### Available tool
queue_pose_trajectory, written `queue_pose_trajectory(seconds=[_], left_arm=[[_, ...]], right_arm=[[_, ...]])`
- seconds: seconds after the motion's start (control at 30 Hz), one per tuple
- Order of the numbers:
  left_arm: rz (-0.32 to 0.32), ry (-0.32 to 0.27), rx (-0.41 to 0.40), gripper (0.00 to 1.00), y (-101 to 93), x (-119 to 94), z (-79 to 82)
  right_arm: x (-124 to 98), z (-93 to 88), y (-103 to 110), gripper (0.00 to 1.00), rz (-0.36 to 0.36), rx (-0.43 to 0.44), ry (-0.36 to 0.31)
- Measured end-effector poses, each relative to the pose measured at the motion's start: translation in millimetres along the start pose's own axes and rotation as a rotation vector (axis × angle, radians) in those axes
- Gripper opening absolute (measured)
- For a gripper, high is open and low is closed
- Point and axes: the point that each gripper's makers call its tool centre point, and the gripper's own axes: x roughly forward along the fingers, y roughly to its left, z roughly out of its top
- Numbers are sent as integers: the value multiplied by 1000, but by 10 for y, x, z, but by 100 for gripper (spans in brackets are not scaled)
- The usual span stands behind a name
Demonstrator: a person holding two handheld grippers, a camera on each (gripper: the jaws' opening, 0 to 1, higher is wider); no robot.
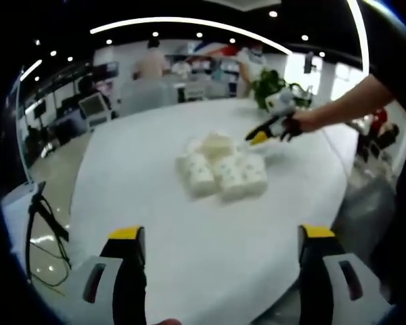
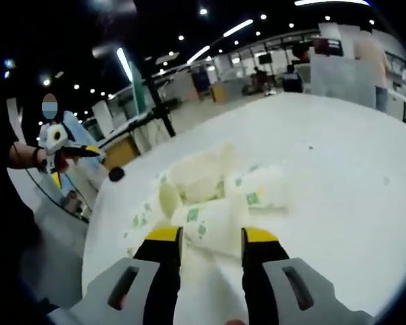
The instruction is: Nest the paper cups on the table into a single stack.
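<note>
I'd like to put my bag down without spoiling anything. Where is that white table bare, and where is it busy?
The white table is bare between the left tool and the paper cups, and again beyond the cups toward the far edge. It is crowded at the cup cluster, where the right tool sits close to the nearest cup.

paper cups (image 1: 221,170) heaped on their sides in front of me

from my left gripper view they're a tight cluster of white cups toward the far middle of the white table (image 1: 189,271), all tipped over and touching, none nested that i can tell. from my right gripper view the same cups (image 2: 213,196) show small green printed marks; they lie jumbled at different angles, pressed together, one lying crosswise nearest me.
</note>
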Motion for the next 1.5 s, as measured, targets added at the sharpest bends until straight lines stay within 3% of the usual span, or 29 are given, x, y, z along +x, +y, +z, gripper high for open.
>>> queue_pose_trajectory(seconds=[0.43,0.67,1.27,1.5], left_arm=[[7,-17,-11,93,21,-7,29],[5,-15,-14,93,0,4,16],[4,0,-32,91,-15,-15,-69],[-1,6,-28,91,-19,-8,-92]], right_arm=[[57,14,42,25,19,31,-14],[59,34,91,22,35,105,-51],[54,-13,154,6,94,175,-40],[4,-19,165,4,107,201,-46]])
